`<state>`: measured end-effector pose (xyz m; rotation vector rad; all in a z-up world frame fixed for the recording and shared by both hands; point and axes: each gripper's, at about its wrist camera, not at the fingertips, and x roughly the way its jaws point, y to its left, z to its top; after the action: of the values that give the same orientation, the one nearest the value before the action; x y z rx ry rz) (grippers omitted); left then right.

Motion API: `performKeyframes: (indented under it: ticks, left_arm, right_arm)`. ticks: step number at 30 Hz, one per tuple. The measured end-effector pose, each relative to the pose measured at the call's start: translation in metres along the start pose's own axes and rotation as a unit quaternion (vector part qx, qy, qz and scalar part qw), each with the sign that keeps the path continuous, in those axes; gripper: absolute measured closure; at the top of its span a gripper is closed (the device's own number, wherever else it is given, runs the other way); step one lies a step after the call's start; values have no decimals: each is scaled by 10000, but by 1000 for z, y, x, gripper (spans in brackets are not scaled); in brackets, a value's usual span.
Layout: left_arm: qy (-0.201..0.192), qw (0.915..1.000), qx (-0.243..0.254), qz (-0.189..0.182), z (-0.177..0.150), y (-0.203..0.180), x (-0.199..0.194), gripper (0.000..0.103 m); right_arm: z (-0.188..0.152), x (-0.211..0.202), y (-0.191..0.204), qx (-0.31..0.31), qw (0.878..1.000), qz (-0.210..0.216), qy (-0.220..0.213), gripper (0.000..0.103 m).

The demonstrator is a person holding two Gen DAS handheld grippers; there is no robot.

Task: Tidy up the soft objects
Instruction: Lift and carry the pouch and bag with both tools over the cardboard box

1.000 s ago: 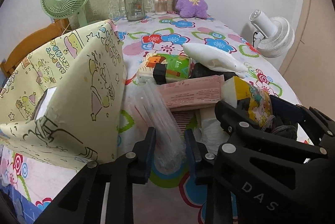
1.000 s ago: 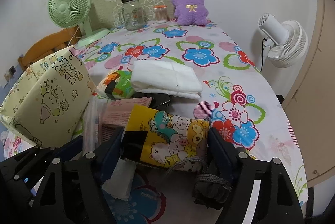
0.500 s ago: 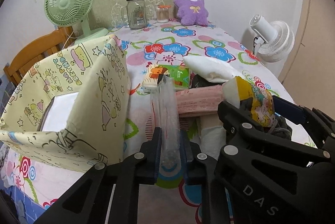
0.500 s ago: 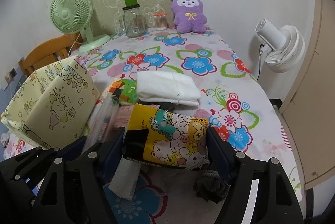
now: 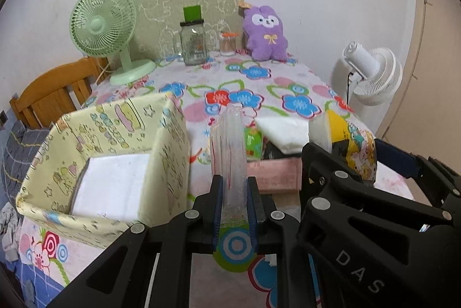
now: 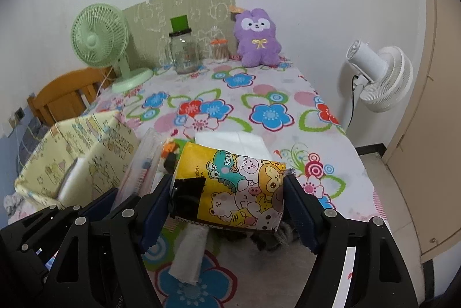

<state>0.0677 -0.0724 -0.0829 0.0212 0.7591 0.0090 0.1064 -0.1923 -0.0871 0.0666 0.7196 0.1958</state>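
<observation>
My left gripper (image 5: 234, 190) is shut on a clear plastic packet (image 5: 229, 146) with red print, held upright above the table, just right of the yellow cartoon fabric box (image 5: 173, 141). The box holds a white folded item (image 5: 112, 187). My right gripper (image 6: 230, 201) is shut on a yellow cartoon tissue pack (image 6: 233, 187), lifted off the table; a white tissue (image 6: 190, 256) hangs under it. The packet also shows in the right wrist view (image 6: 141, 169). A white folded cloth (image 6: 230, 141), a green pack (image 5: 253, 144) and a pink packet (image 5: 273, 172) lie on the table.
A green desk fan (image 5: 106, 28), a glass jar (image 5: 193, 43), a small swab jar (image 5: 227, 44) and a purple plush (image 5: 265, 34) stand at the table's far end. A white floor fan (image 6: 377, 77) stands right of the table, a wooden chair (image 5: 49, 95) left.
My left gripper closed on the clear packet and lifted it upright off the table. My right gripper lifted the yellow tissue pack higher. Both moved up and back.
</observation>
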Motion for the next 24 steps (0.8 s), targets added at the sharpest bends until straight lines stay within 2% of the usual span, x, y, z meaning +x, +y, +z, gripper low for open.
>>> performKeyframes:
  ticks: [24]
  left_arm:
    - [-491, 9988, -16, -47, 32, 19, -38, 89]
  right_arm:
    - [39, -40, 27, -216, 9981, 19, -577, 25]
